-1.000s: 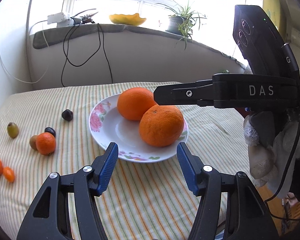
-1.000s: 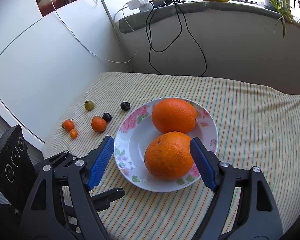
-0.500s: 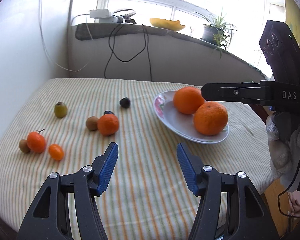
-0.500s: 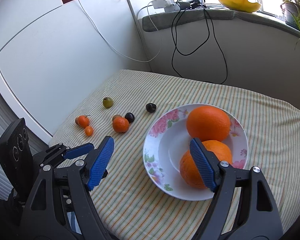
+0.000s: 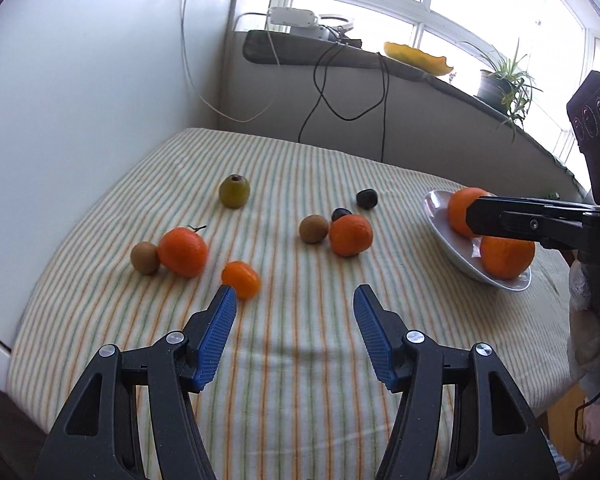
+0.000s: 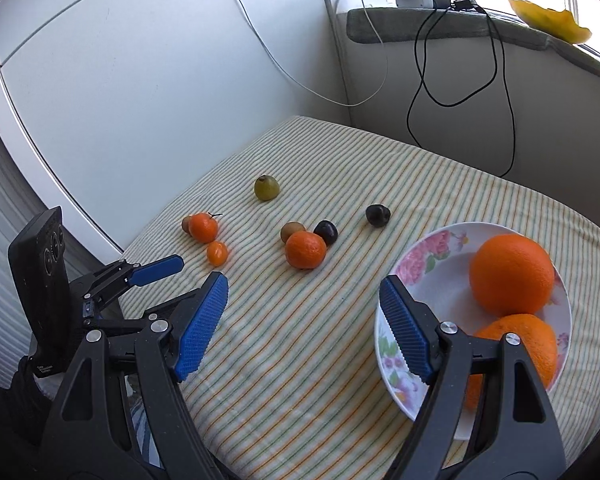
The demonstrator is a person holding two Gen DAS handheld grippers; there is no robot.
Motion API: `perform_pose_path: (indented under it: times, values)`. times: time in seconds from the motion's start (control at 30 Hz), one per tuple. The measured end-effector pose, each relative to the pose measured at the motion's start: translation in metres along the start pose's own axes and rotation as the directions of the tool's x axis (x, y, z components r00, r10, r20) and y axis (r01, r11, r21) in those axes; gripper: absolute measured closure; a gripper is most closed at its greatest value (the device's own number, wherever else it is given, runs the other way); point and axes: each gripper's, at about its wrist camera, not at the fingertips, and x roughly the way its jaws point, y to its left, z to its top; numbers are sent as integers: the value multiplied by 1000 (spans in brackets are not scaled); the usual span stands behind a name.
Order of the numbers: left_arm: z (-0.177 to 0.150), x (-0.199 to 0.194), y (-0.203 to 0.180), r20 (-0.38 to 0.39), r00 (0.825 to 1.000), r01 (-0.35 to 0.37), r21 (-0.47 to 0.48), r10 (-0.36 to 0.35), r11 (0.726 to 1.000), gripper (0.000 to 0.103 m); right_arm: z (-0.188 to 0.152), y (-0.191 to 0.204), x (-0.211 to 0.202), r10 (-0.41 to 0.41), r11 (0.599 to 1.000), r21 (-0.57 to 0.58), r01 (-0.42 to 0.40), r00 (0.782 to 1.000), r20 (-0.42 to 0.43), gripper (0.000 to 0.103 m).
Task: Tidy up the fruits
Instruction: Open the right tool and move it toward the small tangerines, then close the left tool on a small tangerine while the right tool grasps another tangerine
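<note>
Blue-padded left gripper point(image 5: 292, 300) tilted down over striped tablecloth point(image 5: 300, 360), jaws apart, nothing between; likely lining up on loose small fruit. Kumquat point(image 5: 241, 279) just beyond its left pad. Right gripper point(image 6: 302, 292) also pitched down, jaws wide, empty, right pad at floral plate point(image 6: 428, 248) rim. Plate holds two oranges point(image 6: 511, 275), so presumably the collection spot. Farther: mandarins point(image 5: 350, 234), brown fruits, dark plums point(image 6: 378, 215), green fruit point(image 5: 234, 191) still scattered on cloth.
</note>
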Motion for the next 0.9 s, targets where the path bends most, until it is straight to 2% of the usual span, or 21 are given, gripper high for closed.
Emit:
perform_pose_path:
  times: [0.2, 0.23, 0.3, 0.4, 0.6, 0.9]
  values:
    - [3, 13, 18, -9, 1000, -17, -54, 16, 998, 44, 7, 15, 27, -27, 1000, -14, 26, 1000, -11, 23]
    - [3, 14, 19, -12, 1000, -12, -55, 12, 998, 48, 8, 17, 32, -29, 1000, -12, 29, 999, -18, 24]
    - [2, 19, 21, -23, 1000, -7, -56, 6, 998, 53, 10, 19, 44, -20, 1000, -5, 20, 999, -46, 35]
    - [3, 26, 25, -42, 999, 9, -72, -12, 997, 61, 13, 21, 61, -31, 999, 7, 32, 997, -71, 42]
    - [6, 33, 32, -58, 998, 12, -79, -16, 997, 61, 17, 23, 84, -86, 996, 3, 87, 992, -90, 44]
    - [9, 46, 34, -89, 996, 7, -68, -13, 998, 61, 24, 13, 106, -101, 995, 5, 102, 987, -125, 44]
